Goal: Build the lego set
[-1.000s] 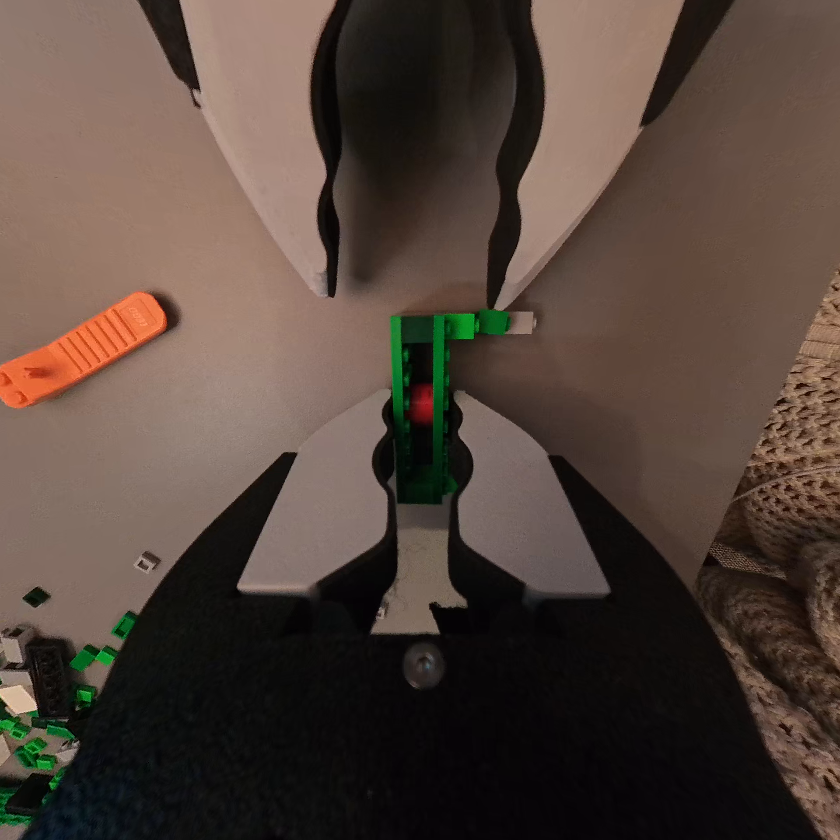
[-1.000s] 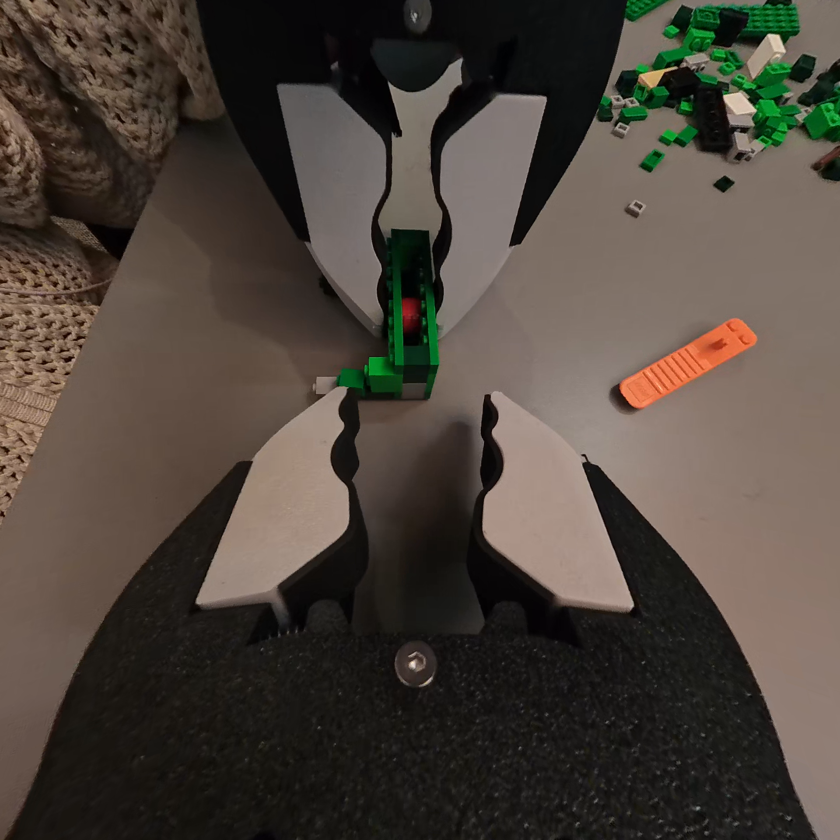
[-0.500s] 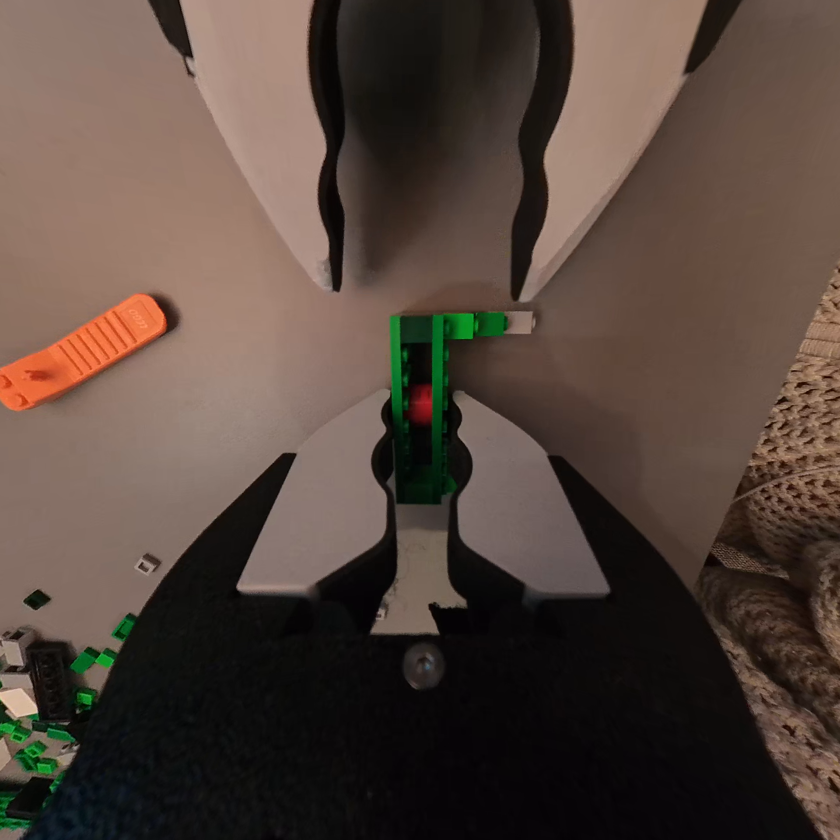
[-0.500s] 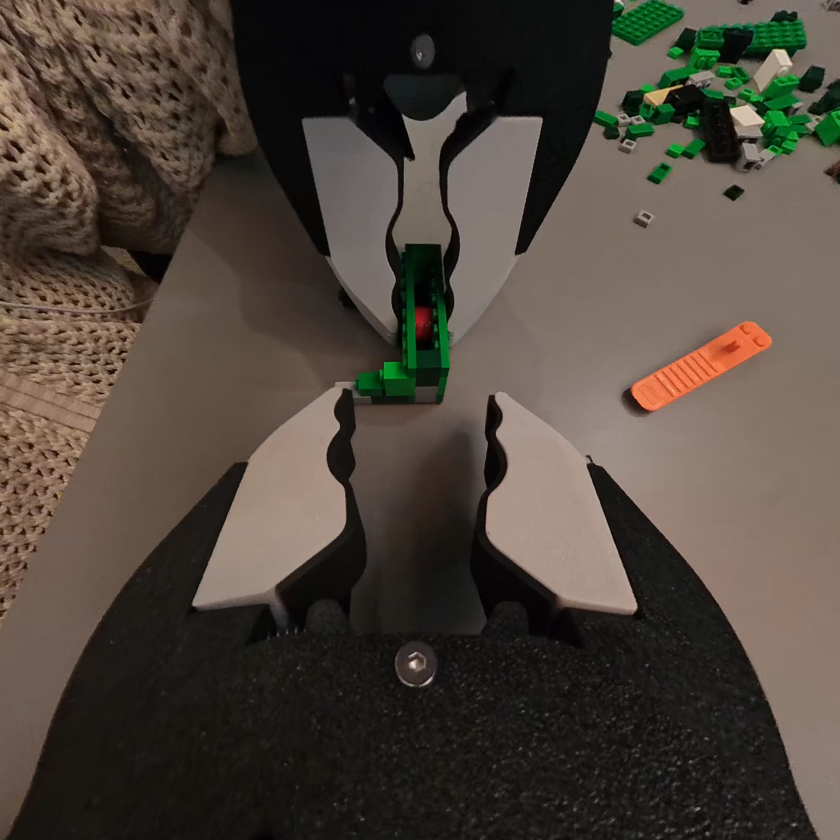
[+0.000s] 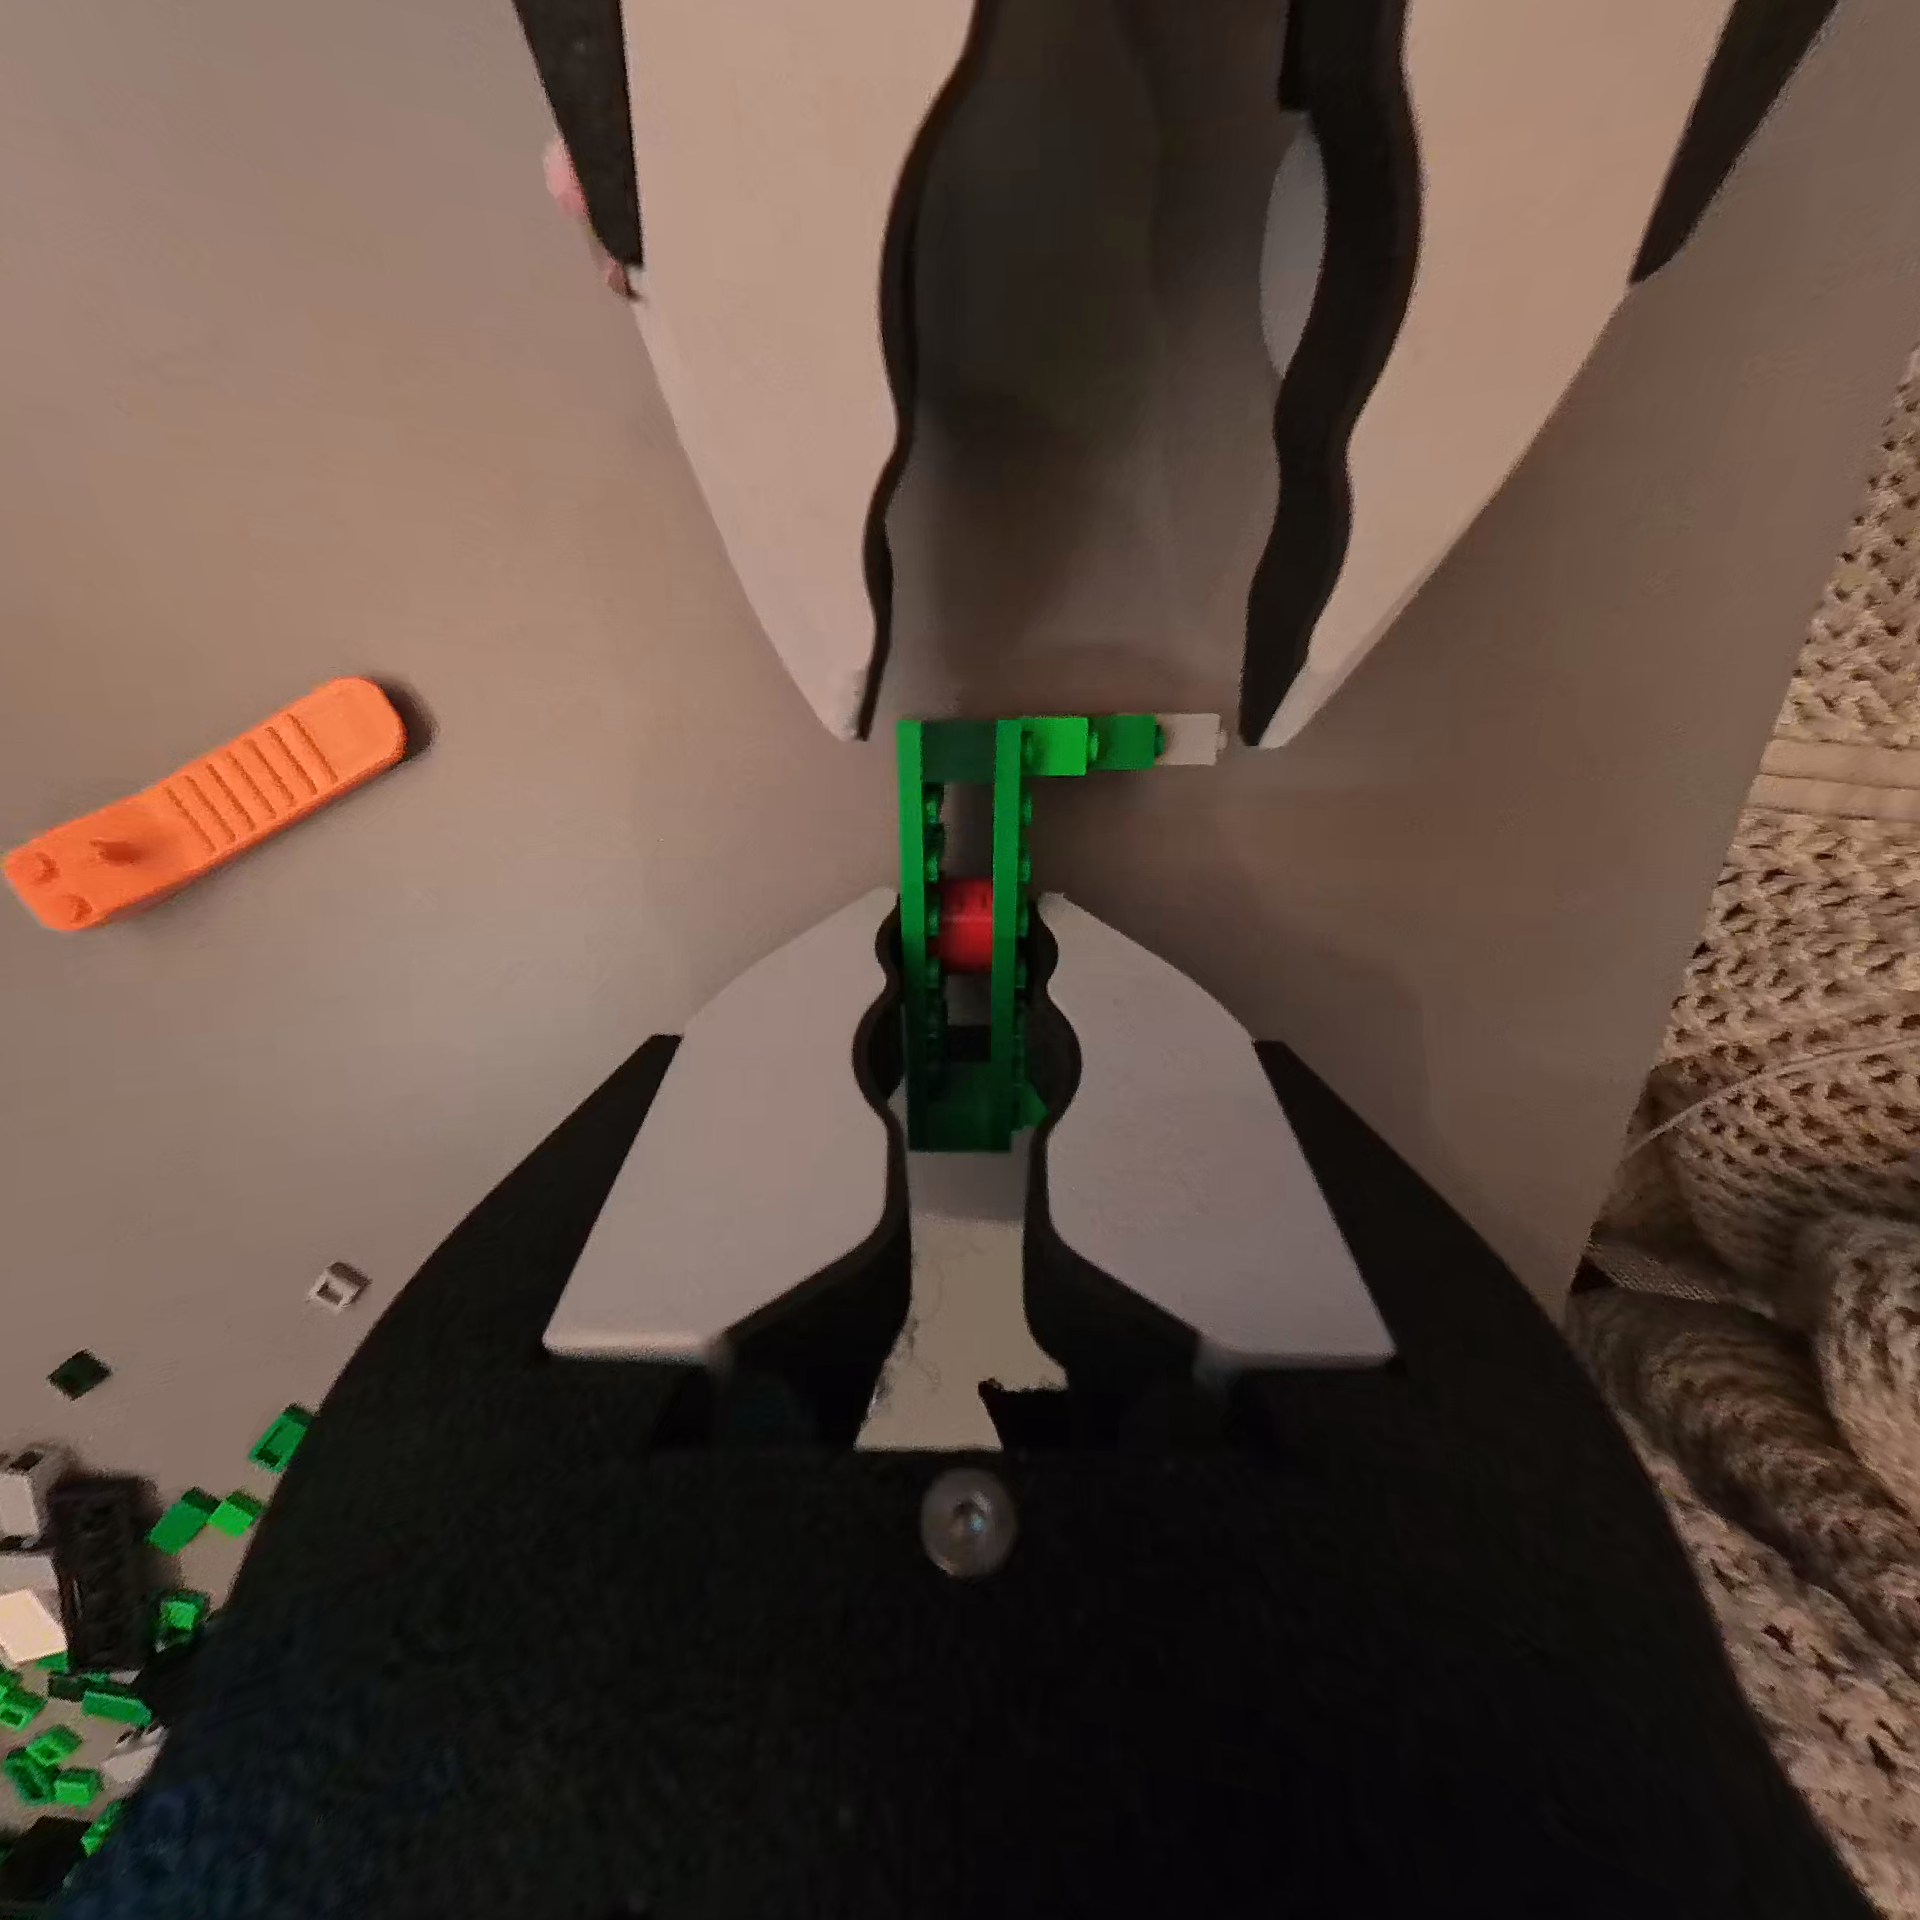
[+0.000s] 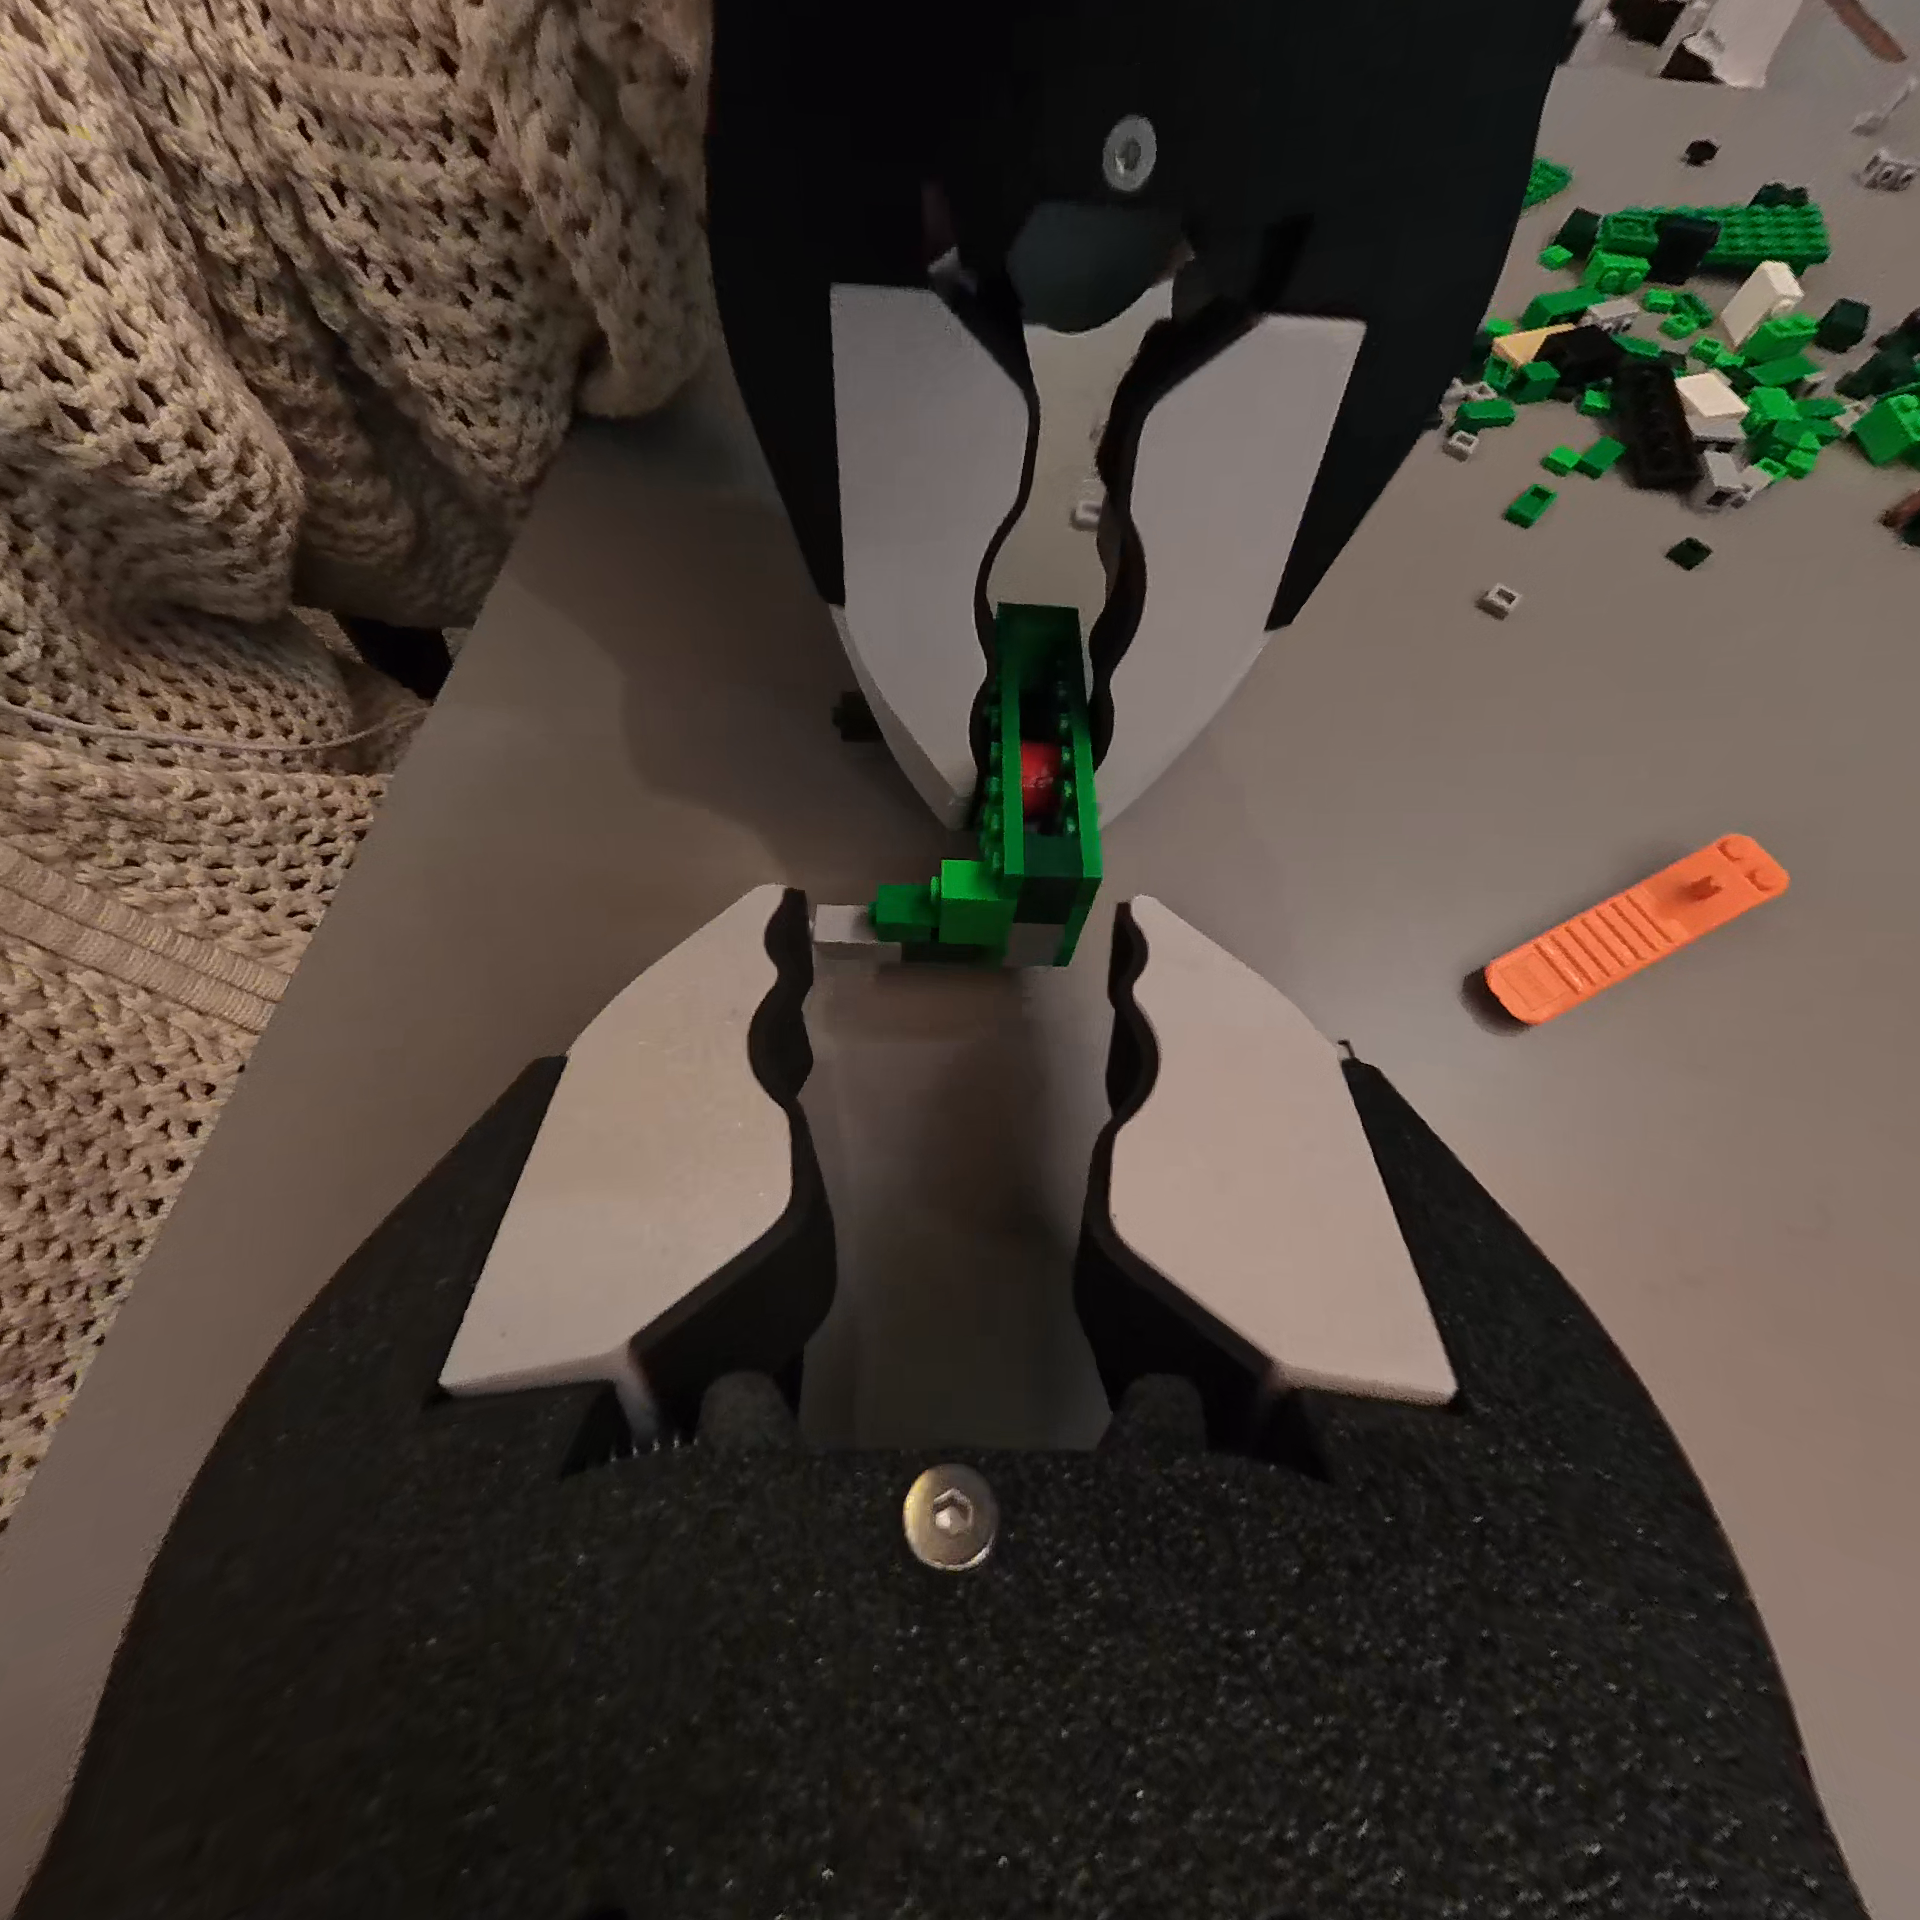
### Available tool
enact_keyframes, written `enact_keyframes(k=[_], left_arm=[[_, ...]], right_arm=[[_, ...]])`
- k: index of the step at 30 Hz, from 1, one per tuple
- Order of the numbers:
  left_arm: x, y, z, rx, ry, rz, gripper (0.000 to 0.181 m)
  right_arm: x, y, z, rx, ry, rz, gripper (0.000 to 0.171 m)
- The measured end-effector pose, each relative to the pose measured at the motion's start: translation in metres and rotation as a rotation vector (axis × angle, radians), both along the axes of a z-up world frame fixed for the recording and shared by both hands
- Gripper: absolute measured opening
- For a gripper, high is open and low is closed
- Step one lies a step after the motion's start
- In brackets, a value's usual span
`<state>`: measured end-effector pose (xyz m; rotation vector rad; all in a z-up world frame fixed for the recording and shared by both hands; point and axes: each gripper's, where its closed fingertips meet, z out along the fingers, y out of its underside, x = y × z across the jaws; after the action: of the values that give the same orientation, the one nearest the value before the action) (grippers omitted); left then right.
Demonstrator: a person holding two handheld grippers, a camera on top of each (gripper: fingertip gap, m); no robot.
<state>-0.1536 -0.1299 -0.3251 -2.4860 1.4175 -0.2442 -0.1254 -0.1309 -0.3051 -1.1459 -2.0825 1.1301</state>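
Observation:
My left gripper [image 5: 961, 914] is shut on a green lego assembly [image 5: 961, 831]: two long green plates with a red round piece [image 5: 966, 923] between them and a short arm of green and grey pieces [image 5: 1143, 743] sticking out sideways at its far end. My right gripper [image 6: 961, 909] is open and faces the left one. Its fingertips [image 6: 784, 914] flank the far end of the assembly [image 6: 1039, 800], the left tip right by the grey end piece [image 6: 842, 923]. In the left wrist view the right gripper [image 5: 1055, 717] comes in from the top.
An orange brick separator [image 6: 1636, 925] lies on the grey table [image 6: 1558, 1195], also seen in the left wrist view [image 5: 208, 805]. A pile of loose green, black and white bricks [image 6: 1683, 353] lies beyond it. A beige knitted blanket [image 6: 208, 520] lies off the table's edge. Less than 4 cm separates the two grippers' tips. Left tips and right tips are each some 12 cm from the orange brick separator [image 6: 1636, 925]. The left camera catches it too, in the left wrist view [image 5: 214, 815].
My right gripper has moved in toward the assembly and opened a bit wider, so its fingertips now flank the assembly's end. My left gripper keeps its hold.

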Motion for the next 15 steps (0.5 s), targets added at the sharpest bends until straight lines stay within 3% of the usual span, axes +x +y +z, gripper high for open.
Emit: enact_keyframes(k=[15], left_arm=[[0.0051, -0.0011, 0.0109, 0.029, -0.017, -0.020, 0.019]], right_arm=[[-0.0028, -0.0009, 0.0050, -0.010, 0.041, -0.001, 0.046]])
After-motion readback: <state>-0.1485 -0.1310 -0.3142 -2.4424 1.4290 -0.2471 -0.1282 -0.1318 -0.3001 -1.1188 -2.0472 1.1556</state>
